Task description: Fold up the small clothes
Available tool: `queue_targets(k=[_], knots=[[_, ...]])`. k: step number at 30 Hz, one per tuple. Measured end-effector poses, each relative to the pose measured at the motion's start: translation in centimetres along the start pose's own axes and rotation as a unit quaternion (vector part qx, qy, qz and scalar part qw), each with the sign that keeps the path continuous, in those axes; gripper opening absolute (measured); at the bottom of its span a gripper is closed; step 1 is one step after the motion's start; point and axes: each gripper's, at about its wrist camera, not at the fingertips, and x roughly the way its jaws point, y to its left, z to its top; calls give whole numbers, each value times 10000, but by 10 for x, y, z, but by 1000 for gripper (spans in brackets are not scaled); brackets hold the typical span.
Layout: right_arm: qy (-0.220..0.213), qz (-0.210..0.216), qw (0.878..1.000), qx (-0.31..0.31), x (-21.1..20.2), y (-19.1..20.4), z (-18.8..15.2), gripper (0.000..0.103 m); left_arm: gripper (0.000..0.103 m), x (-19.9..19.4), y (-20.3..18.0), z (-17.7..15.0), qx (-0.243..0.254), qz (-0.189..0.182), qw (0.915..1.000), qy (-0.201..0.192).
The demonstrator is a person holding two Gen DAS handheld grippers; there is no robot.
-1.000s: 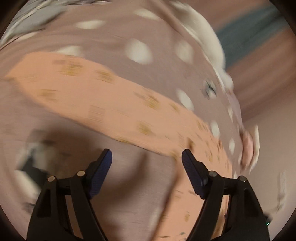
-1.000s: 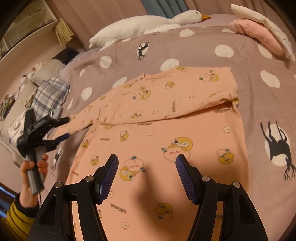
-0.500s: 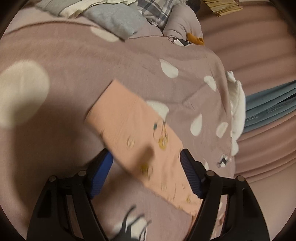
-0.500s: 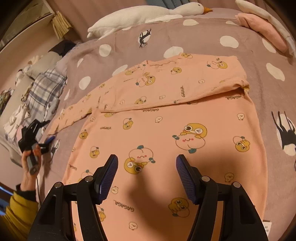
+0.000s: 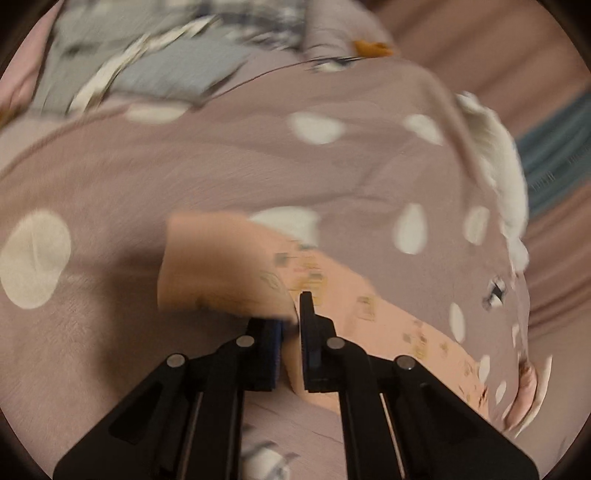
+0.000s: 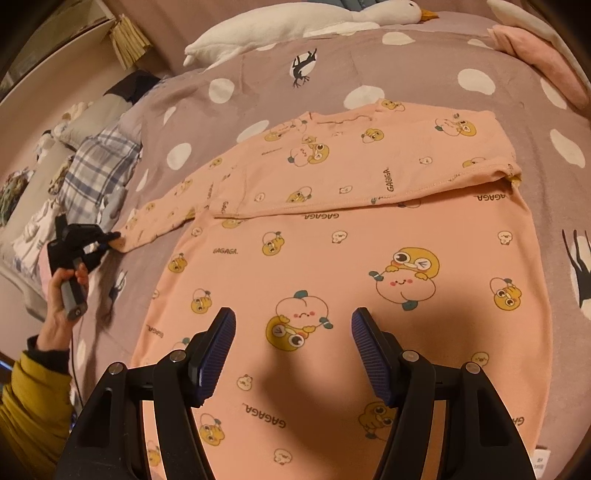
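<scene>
A mauve bedspread (image 6: pixel 424 85) with white dots and black deer silhouettes covers the bed and fills both views. On it lies a peach long-sleeved top (image 6: pixel 369 258) printed with yellow cartoon figures and the word "GAGAGA"; its body is spread flat, and one sleeve is folded across the chest, its cuff ending near the middle of the garment. The other sleeve (image 6: pixel 162 218) stretches outward to the left in the right wrist view. At that sleeve's cuff (image 5: pixel 221 269) the left gripper (image 5: pixel 293 325) has just closed, its jaws pinched together on the fabric edge; the left wrist view is motion-blurred. The hand (image 6: pixel 62 295) holding this gripper, in a mustard-yellow sleeve (image 6: pixel 29 406), shows at the left edge of the right wrist view. The right gripper (image 6: pixel 293 350) hangs over the lower body of the top with its jaws well apart and nothing between them; whether the tips touch the cloth cannot be told. Beyond the top, a white goose plush (image 6: pixel 314 22) lies along the far edge of the bed, a pink pillow (image 6: pixel 543 55) at the upper right, and a plaid garment (image 6: pixel 99 170) among a pile of clothes at the left.
</scene>
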Motion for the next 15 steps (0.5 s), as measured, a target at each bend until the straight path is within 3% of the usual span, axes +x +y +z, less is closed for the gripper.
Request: queue_targets(k=[3,7,15], knots=[[-58,45,10000,42,-4,-1,-1,66,5,-23,-43,-7,640,-173,9976,-193],[-126,154,9997,104,-10,-3,-5,66,5,-43,-112,-28,1454,-420,9879,-328],[-260,107,9995,108,-30,-19,-11,66,6,-52,-245,-115,2931,-992,9509,-92]])
